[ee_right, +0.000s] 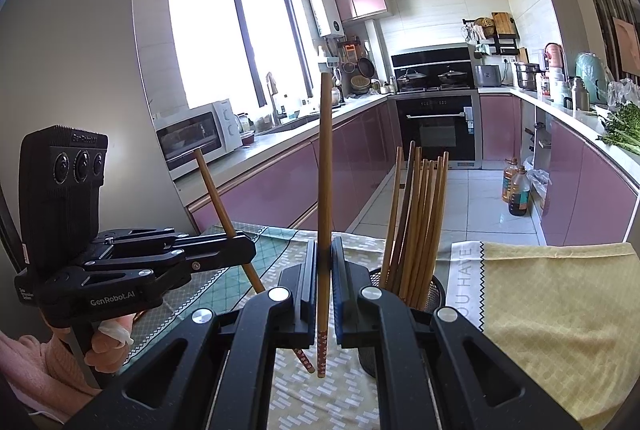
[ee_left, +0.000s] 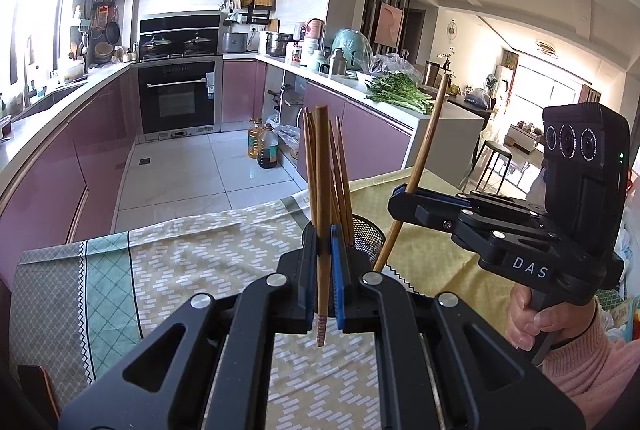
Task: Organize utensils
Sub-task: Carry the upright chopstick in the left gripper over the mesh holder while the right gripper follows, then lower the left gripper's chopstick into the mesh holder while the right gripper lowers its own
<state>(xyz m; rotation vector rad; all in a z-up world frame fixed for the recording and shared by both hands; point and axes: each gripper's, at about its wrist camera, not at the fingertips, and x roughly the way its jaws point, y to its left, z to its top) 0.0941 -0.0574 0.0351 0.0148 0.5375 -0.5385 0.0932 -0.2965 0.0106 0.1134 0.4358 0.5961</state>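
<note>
Claws [ee_left: 326, 262] [ee_right: 326, 270] each clamped on one upright chopstick [ee_left: 323, 189] [ee_right: 325, 169]

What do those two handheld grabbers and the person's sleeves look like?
Both are black linkage frames with silver rivets and blue-lined jaws. The left gripper carries a three-lens camera block and white lettering; the right gripper reads "DAS". The sleeves are pink knit.

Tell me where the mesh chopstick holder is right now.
The black mesh holder stands on the patterned tablecloth, just right of the right gripper in its own view, filled with upright chopsticks.
</note>
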